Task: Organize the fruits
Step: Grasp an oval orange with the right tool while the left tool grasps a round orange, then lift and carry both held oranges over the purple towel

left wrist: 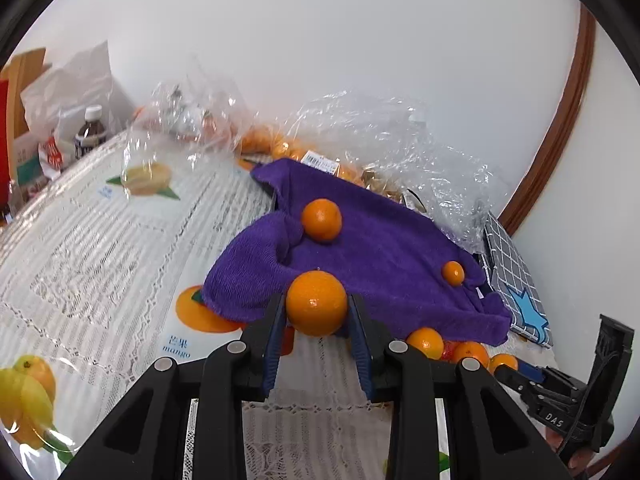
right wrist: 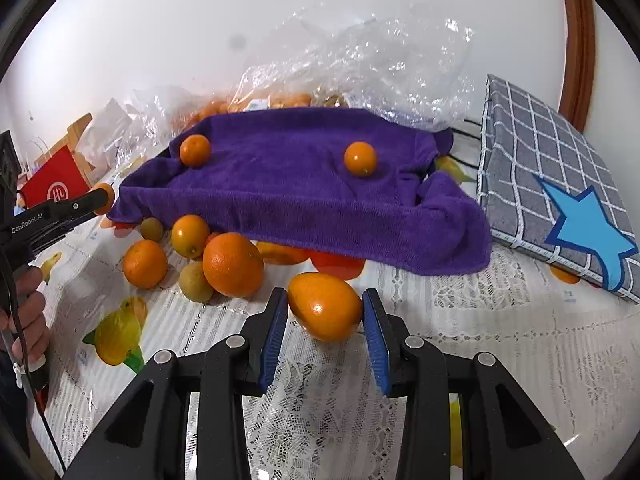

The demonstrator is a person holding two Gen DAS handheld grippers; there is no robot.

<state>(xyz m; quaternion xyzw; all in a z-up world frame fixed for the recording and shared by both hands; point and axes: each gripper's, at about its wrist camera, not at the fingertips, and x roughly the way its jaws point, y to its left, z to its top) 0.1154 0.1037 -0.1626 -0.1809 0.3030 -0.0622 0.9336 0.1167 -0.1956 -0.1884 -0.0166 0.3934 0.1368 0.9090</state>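
Your left gripper [left wrist: 317,306] has its jaws clamped on a round orange [left wrist: 316,303], held up just in front of the near edge of the purple towel [left wrist: 380,264]. Left of that the counter [left wrist: 100,240] is bare lace cloth with fruit pictures, and a bottle [left wrist: 91,130] plus some boxes sit way at the far left corner. On the towel you've got two oranges so far, a bigger one [right wrist: 195,150] toward the left and a small one [right wrist: 360,158] further right, well apart. Clear plastic bags [right wrist: 360,60] with more fruit are bunched up behind it. In front of the towel's left end there's a loose pile [right wrist: 192,256] of oranges and a couple of brownish-green fruits, touching each other. Right of the pile, your right gripper [right wrist: 325,312] has its jaws closed on an egg-shaped orange fruit [right wrist: 325,306] low over the lace. A grey checked box [right wrist: 540,168] with a blue star sits just beside the towel's right end.
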